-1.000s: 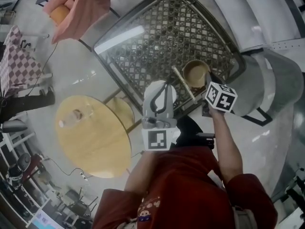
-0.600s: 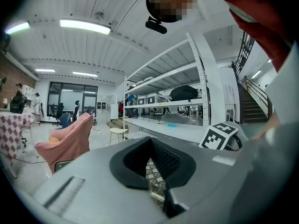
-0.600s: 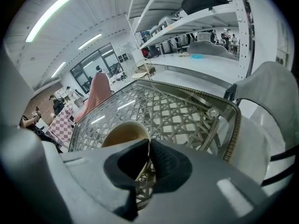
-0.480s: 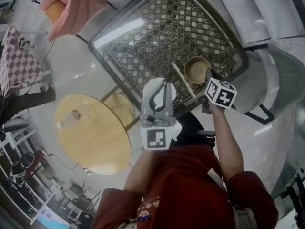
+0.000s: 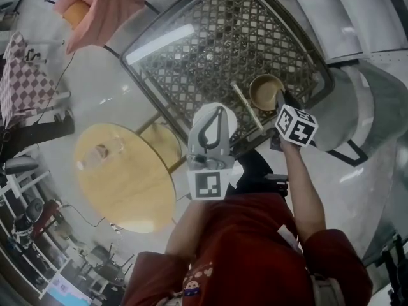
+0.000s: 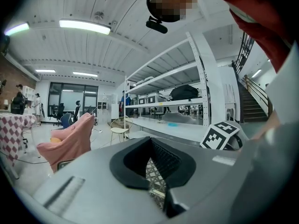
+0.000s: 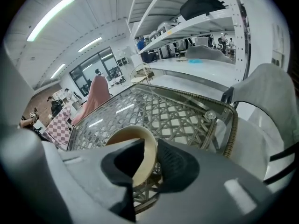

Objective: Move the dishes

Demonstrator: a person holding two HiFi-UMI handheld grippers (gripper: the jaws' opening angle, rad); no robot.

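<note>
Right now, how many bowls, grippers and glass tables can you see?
Bowl: 1
Grippers, left gripper and right gripper: 2
Glass table: 1
Total: 4

R gripper (image 7: 148, 149) low center, jaws just been opening. Tan bowl (image 7: 133, 133) rim stands btwn them, w/ a sliver of gap at the right pad. Bowl sits on glass-topped lattice table (image 7: 187, 111), mid frame. Grey chair (image 7: 266, 106) at right edge.
</note>
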